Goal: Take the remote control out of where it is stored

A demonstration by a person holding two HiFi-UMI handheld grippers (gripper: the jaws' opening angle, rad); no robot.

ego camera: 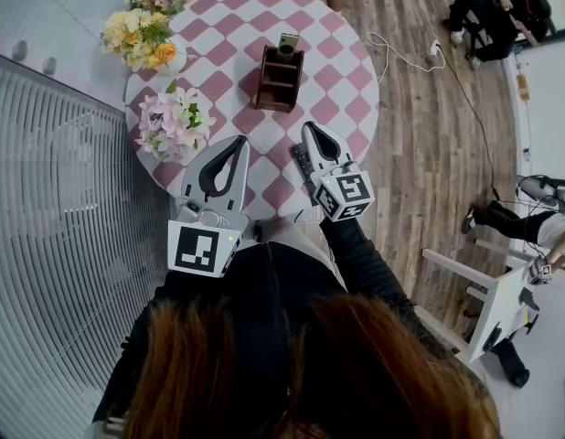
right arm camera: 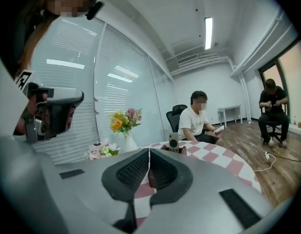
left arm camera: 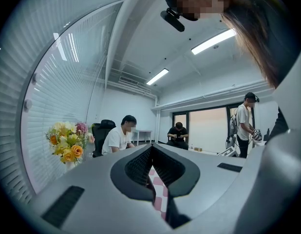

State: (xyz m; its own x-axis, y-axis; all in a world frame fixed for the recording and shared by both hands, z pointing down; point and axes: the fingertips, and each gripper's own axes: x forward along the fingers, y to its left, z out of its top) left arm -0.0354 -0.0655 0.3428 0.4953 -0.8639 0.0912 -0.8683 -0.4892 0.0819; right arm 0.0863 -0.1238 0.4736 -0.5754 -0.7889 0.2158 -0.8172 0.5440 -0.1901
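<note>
On the head view: round tabletop (ego camera: 348,62) with a pink-and-white checked cloth. A brown wooden desk organiser (ego camera: 278,82) stands near its middle, and a small grey device (ego camera: 289,42) stands upright in its far compartment. The dark slim remote control (ego camera: 300,161) is outside the organiser, flat on the cloth near the near edge. It lies just beside the right gripper (ego camera: 309,126) and is partly covered by it. The left gripper (ego camera: 242,141) is beside a bunch of pale pink flowers (ego camera: 173,122). A yellow-and-pink bouquet (ego camera: 141,33) is at the far left rim. Both pairs of fingers meet at the tips.

Left gripper view: left gripper (left arm camera: 151,145) points level. Its fingers are closed tip to tip with nothing held, and checked cloth shows through the gap below them. The yellow bouquet (left arm camera: 67,143) is at left.

Right gripper view: right gripper (right arm camera: 149,150) has its fingers pressed together, empty. Beyond the tips are the organiser (right arm camera: 183,150) and the grey device (right arm camera: 174,140). Contact between gripper and remote cannot be told.
</note>
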